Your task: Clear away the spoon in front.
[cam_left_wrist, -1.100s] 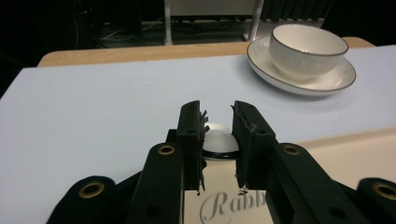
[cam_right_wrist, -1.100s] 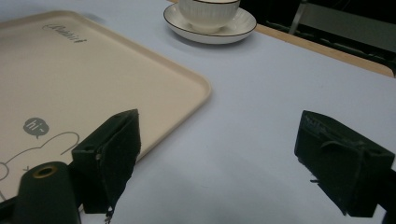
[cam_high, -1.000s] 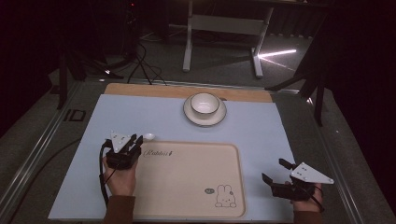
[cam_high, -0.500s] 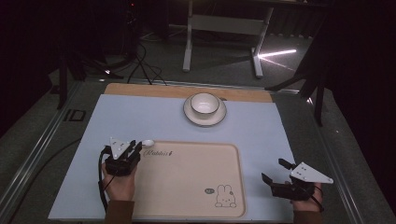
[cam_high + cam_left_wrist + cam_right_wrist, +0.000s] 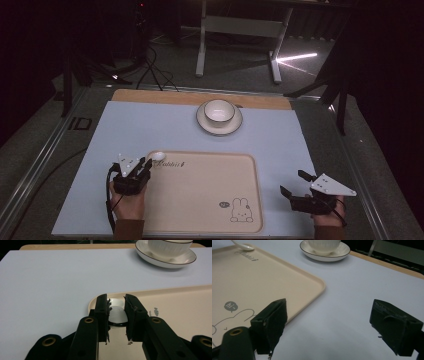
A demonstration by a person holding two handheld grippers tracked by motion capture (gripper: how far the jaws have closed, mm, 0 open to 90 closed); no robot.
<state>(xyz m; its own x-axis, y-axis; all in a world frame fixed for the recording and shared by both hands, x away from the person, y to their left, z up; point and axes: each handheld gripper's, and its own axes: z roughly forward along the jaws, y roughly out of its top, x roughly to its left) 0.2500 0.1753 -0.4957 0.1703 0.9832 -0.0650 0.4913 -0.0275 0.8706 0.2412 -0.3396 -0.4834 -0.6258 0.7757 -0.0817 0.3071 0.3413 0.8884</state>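
Note:
A white spoon [image 5: 158, 156] sits at the far left corner of the beige tray [image 5: 200, 200], its bowl pointing away from me. My left gripper [image 5: 145, 164] is shut on the spoon's handle. In the left gripper view the spoon [image 5: 116, 315] shows between the narrow jaws of that gripper [image 5: 116, 298], over the tray's corner [image 5: 187, 305]. My right gripper [image 5: 292, 182] rests on the blue mat right of the tray. Its jaws [image 5: 329, 312] stand wide open with nothing between them.
A white cup [image 5: 219, 111] stands on a saucer [image 5: 220, 126] at the far middle of the blue mat [image 5: 125, 130]. A wooden strip [image 5: 150, 96] borders the mat's far edge. The tray bears a rabbit drawing [image 5: 240, 210] at its near right.
My left gripper has drawn back a little toward the near edge with the spoon in it. The right gripper has stayed put.

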